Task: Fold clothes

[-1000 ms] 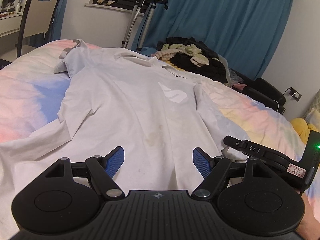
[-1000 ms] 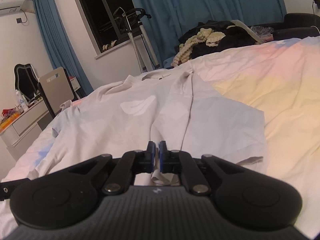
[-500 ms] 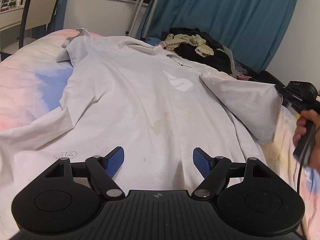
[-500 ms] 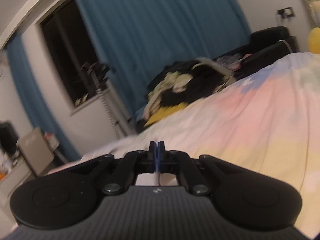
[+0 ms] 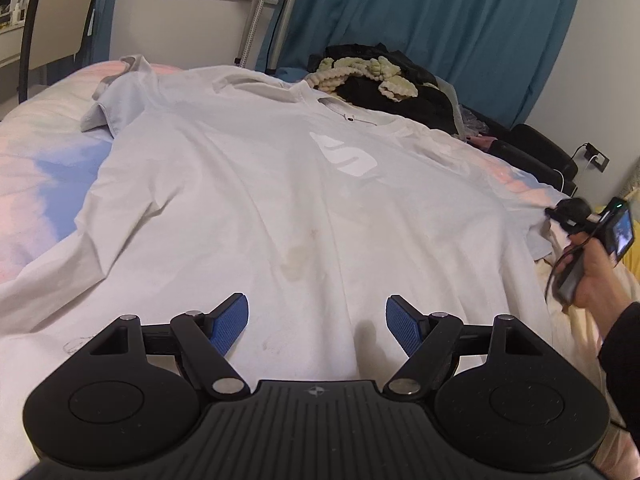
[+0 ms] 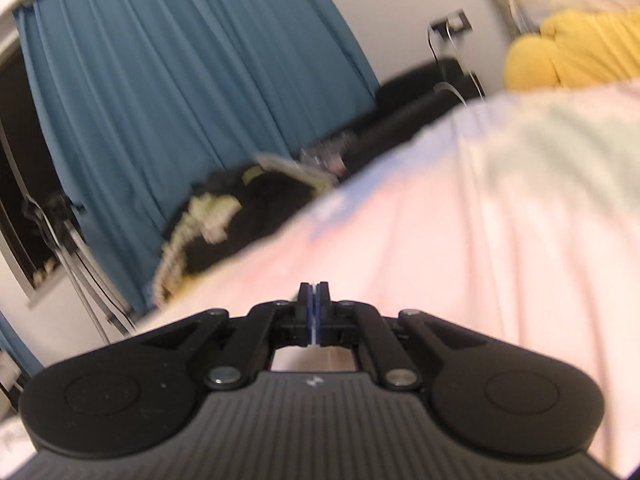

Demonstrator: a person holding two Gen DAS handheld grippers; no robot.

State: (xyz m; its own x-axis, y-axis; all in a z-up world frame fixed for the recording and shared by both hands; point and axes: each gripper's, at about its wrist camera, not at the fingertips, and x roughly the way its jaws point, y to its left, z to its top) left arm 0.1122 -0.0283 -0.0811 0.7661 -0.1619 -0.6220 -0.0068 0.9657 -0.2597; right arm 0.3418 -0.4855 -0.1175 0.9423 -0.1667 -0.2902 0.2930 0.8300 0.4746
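Note:
A white T-shirt (image 5: 280,184) lies front up on the bed, with a pale logo (image 5: 346,154) on the chest and faint stains near the middle. Just above its hem hovers my left gripper (image 5: 317,312), open, its blue pads (image 5: 230,322) wide apart with nothing between them. At the far right, a hand holds my right gripper (image 5: 560,214) against the edge of the shirt's right sleeve (image 5: 520,216), which is stretched out sideways. The blurred right wrist view shows the right gripper (image 6: 315,292) shut, a thin pale strip of cloth pinched between its pads.
The pastel bedsheet (image 5: 40,168) shows on both sides of the shirt. A heap of dark and cream clothes (image 5: 376,76) lies at the far edge before blue curtains (image 5: 440,12). A chair (image 5: 60,20) stands far left, and a yellow cushion (image 6: 572,48) lies far right.
The right gripper has carried the right sleeve off the shirt's front, up and out to the right, and the sleeve now lies spread. The left gripper stayed open over the hem.

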